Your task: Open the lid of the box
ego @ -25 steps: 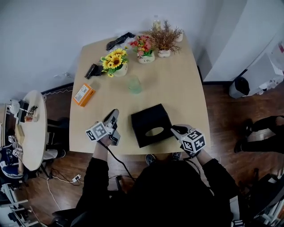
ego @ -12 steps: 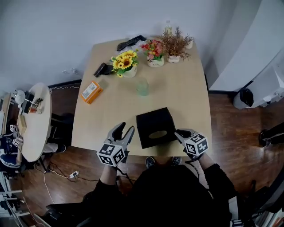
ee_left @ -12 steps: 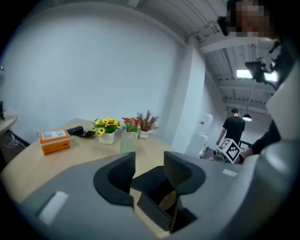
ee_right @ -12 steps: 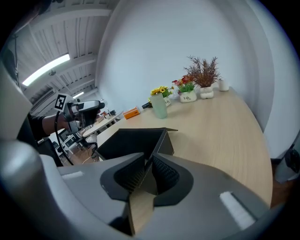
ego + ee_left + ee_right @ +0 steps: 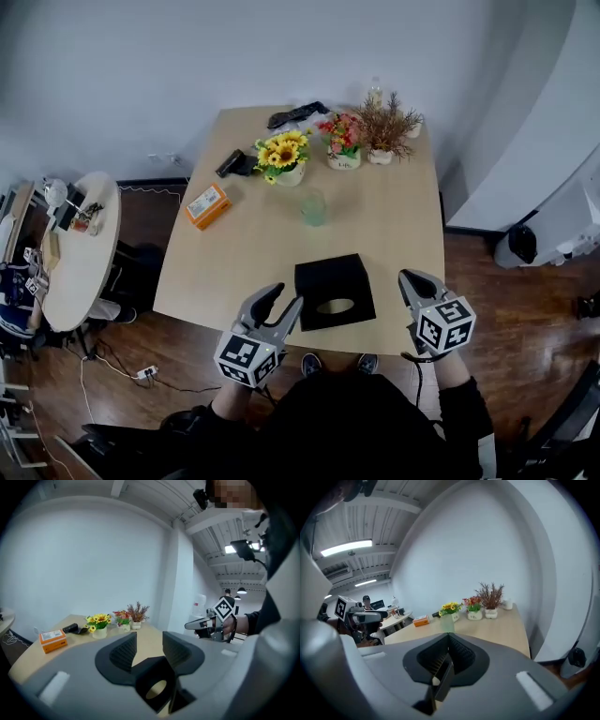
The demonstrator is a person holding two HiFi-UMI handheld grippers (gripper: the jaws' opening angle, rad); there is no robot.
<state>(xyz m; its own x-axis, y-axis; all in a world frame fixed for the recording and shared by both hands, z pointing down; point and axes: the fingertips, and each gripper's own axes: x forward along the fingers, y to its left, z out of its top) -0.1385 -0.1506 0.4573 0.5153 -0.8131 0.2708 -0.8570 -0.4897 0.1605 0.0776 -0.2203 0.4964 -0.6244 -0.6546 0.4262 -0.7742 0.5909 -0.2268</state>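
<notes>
Jaws of left hand-held gripper stand apart and empty, just narrowing; right hand-held gripper is closed, empty, box at 6 o'clock of worktop.

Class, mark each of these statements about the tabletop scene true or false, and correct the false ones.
1. The black box rests on the wooden table, oval opening upward. True.
2. The orange box touches the black box. False: it lies apart, near the table's left edge.
3. The fingers of the right gripper are together. True.
4. The green cup lies tipped over. False: it stands upright near the sunflowers.
</notes>
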